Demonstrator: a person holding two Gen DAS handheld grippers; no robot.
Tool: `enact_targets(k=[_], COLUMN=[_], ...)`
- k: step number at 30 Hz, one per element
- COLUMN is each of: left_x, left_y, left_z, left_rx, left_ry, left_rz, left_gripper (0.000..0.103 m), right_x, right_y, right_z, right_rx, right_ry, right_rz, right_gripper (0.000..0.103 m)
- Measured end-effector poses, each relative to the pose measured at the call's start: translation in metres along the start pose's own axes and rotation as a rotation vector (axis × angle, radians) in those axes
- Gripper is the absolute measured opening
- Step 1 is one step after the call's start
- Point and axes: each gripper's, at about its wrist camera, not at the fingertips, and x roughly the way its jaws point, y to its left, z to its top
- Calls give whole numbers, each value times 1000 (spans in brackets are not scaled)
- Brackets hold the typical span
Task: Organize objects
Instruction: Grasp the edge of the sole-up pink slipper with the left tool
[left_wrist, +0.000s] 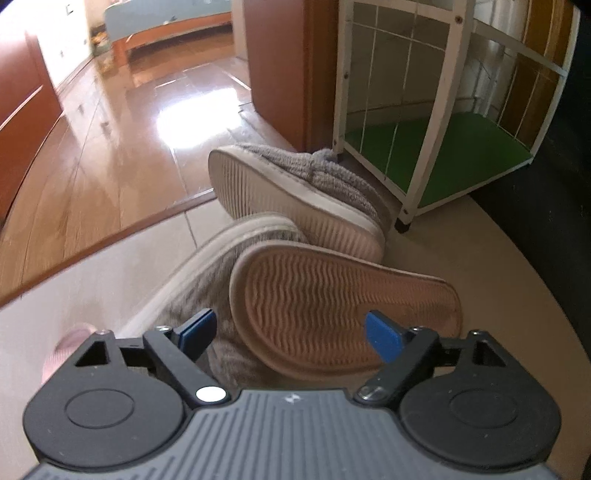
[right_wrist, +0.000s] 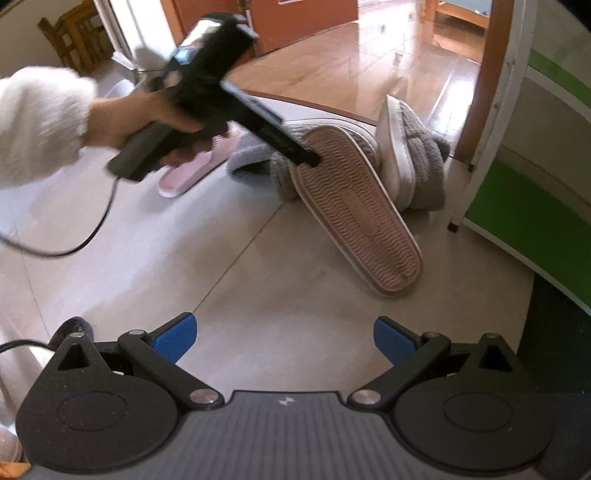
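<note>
The left hand-held gripper (left_wrist: 291, 328) is spread, its blue pads either side of the upturned pink ribbed-sole slipper (left_wrist: 332, 306) lying just ahead on the tiled floor (right_wrist: 258, 280), not pressing it. Best to centre the pads across the sole's edge before pinching. The right hand-held gripper (right_wrist: 284, 336) hangs spread, empty, short of the slipper. The white wire rack with green shelf (left_wrist: 472, 162) stands beyond.

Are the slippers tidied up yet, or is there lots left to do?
Nothing looks tidied yet. The grey slippers still lie in a heap on the floor, soles up, and the pink slipper lies apart. The left gripper is open over the nearest sole, gripping nothing. The right gripper is open and empty. The green-shelved rack holds nothing visible.
</note>
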Motion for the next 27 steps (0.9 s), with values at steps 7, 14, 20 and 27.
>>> enact_targets(k=[7, 14, 20, 27], left_x=[29, 50, 46, 13], left_y=[15, 31, 31, 14], left_z=[22, 26, 21, 24], left_rx=[35, -35, -41, 55], left_ry=[1, 34, 27, -41], left_rz=[-18, -86, -99, -73], left_gripper=[69, 59, 47, 35], right_x=[1, 2, 1, 6], right_y=[-1, -5, -8, -16], right_z=[-4, -6, -5, -7], right_rx=[0, 17, 37, 80], right_ry=[18, 18, 15, 26], right_rz=[0, -5, -15, -35], right_gripper=[103, 103, 103, 103])
